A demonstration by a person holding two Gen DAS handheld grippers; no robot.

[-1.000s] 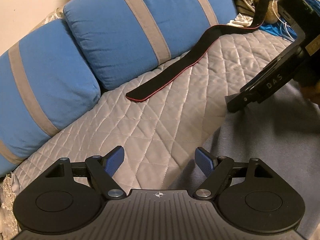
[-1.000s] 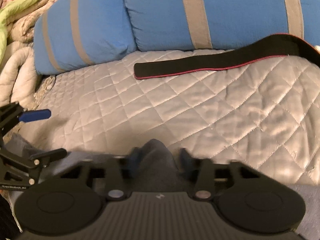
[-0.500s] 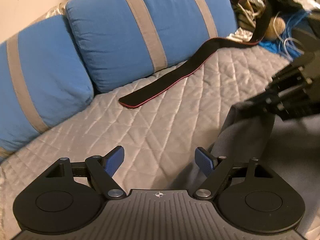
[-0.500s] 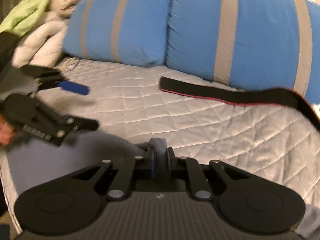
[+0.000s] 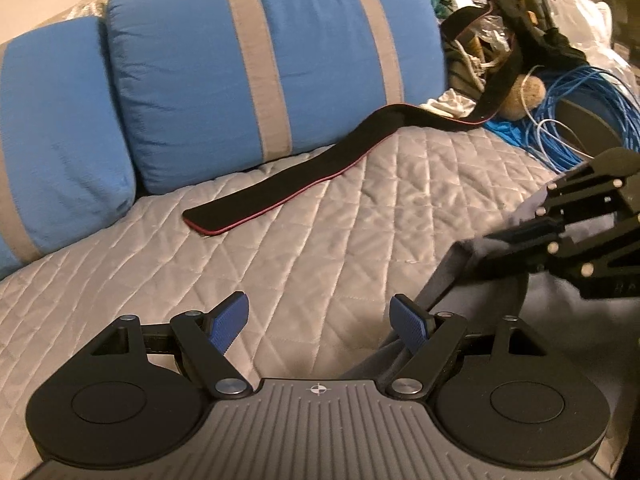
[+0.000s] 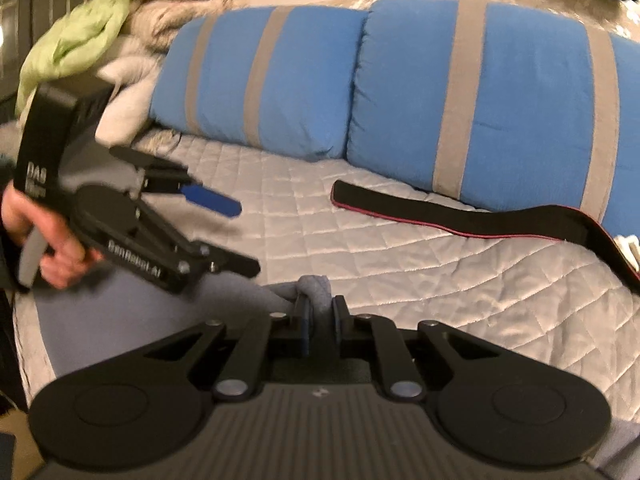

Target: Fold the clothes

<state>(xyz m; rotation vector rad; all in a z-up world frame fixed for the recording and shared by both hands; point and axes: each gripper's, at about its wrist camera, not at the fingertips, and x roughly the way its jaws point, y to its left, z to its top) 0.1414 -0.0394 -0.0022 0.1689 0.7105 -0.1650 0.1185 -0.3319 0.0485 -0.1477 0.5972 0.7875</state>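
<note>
My right gripper (image 6: 319, 320) has its jaws pressed onto a bunched fold of the grey garment (image 6: 132, 320), lifting that edge off the quilted bedspread (image 6: 400, 252). My left gripper (image 5: 320, 322) has jaws spread wide, nothing between them, hovering over the quilt at the garment's near edge. The rest of the garment lies flat at the bed's front. A black strap (image 5: 288, 190) with red trim lies before the blue striped pillows (image 5: 256, 64). Blue cable coil (image 5: 572, 108) sits far right
</note>
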